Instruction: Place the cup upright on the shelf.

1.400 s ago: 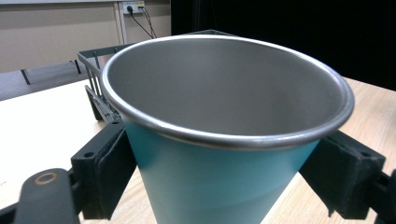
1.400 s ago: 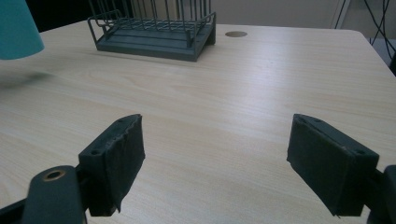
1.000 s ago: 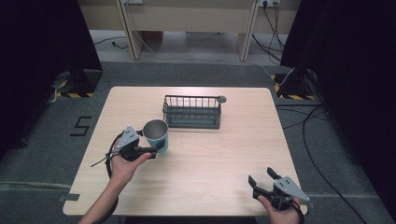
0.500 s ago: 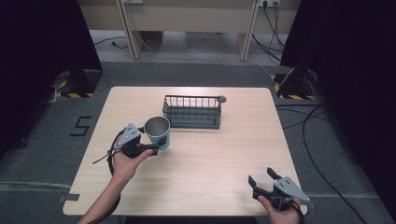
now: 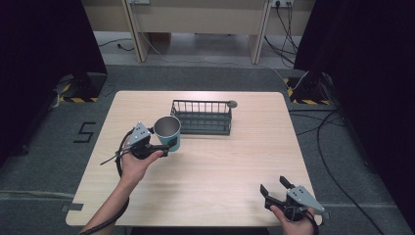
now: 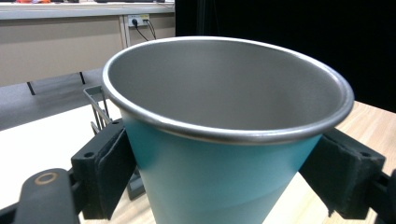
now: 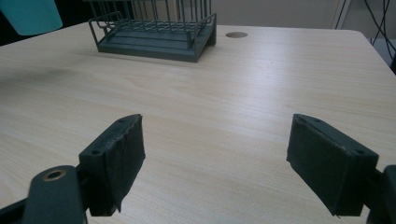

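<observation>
A person sits at a pale wooden bench (image 5: pixel 205 166) with a hand-held claw in each hand. The left claw (image 5: pixel 164 147) is clamped on a cup (image 5: pixel 168 132), teal outside and bare steel inside. In the left gripper view the two black padded jaws press against opposite sides of the teal wall just below the rolled metal rim, and the cup (image 6: pixel 224 140) stands upright and looks empty.

Compared with a second ago, the cup has travelled. It was nearer the left side of the bench then; now it is farther right and a little nearer the person, just in front of the left end of a dark wire rack (image 5: pixel 202 116). In the right gripper view the teal base (image 7: pixel 30 14) hangs clear above the wood with a soft shadow beneath, so the cup appears lifted rather than standing on the bench.

The rack sits at the middle of the far half of the bench, and its tray looks empty. A small round hole in the benchtop (image 5: pixel 232 104) lies just beside its far right corner.

The right claw (image 5: pixel 275 192) rests at the near right edge of the bench, its jaws wide apart with nothing between them, well apart from the cup and the rack. It has not shifted over the last second.

My reading is that the cup is being carried toward the rack, with the grip secure and the placing not yet done.
</observation>
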A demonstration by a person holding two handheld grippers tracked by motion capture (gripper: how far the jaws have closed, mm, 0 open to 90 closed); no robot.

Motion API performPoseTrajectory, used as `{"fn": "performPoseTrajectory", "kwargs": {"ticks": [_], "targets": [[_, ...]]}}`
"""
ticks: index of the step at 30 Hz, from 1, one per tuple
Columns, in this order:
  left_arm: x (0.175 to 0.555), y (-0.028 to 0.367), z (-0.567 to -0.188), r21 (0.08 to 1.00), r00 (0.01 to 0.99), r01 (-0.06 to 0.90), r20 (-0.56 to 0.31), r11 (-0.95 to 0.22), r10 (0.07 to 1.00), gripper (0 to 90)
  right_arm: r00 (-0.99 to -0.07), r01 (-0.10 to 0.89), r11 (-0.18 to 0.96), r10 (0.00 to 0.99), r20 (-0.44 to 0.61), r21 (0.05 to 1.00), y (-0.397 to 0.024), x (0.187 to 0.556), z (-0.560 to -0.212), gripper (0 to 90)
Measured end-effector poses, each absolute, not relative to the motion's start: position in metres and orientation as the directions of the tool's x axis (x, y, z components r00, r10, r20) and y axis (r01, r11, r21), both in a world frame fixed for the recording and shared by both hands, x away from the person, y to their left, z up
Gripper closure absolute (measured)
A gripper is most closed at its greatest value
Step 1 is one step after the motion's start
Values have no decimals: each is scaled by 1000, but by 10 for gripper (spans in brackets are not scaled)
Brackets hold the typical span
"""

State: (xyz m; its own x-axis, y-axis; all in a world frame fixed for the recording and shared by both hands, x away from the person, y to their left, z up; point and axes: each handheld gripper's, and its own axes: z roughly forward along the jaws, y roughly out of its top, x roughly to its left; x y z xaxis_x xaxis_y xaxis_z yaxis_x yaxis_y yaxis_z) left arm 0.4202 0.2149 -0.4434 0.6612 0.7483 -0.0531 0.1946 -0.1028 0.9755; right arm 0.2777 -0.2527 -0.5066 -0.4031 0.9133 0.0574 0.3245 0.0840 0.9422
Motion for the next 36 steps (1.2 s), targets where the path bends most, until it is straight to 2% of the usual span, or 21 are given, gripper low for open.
{"fn": "performPoseTrajectory", "kwargs": {"ticks": [36], "targets": [[446,198,-428,977,671,189,-57,-96,739,154,-407,326,88,912,55,941,-252,278,-509,198]]}}
